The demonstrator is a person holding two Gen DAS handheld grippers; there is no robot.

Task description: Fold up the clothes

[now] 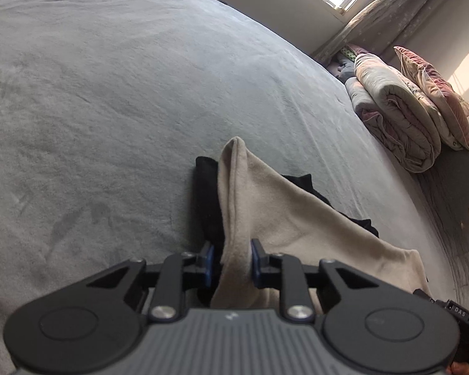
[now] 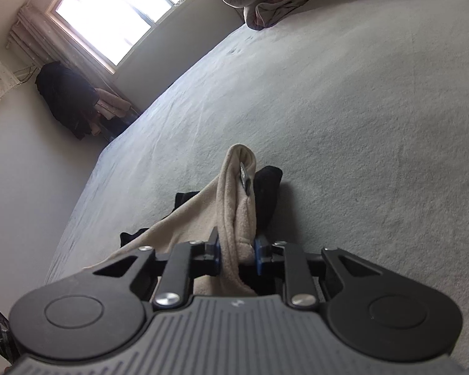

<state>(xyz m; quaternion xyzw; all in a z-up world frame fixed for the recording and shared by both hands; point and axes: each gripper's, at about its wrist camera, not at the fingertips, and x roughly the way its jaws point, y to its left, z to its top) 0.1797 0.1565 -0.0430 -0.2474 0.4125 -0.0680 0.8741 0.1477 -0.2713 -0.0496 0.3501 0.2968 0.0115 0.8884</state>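
Holding a bunched edge of the beige garment, the left tongs are closed on cloth; the right tongs pinch another bunch of it the same way. Garment hangs between both, raised over the bed, its far end drooping toward a dark garment lying beneath. Judgement: keep both grips level and the span taut so the fold lands flat, clear of the dark piece. Beyond the garment, a rolled quilt sits by the bed's far edge.
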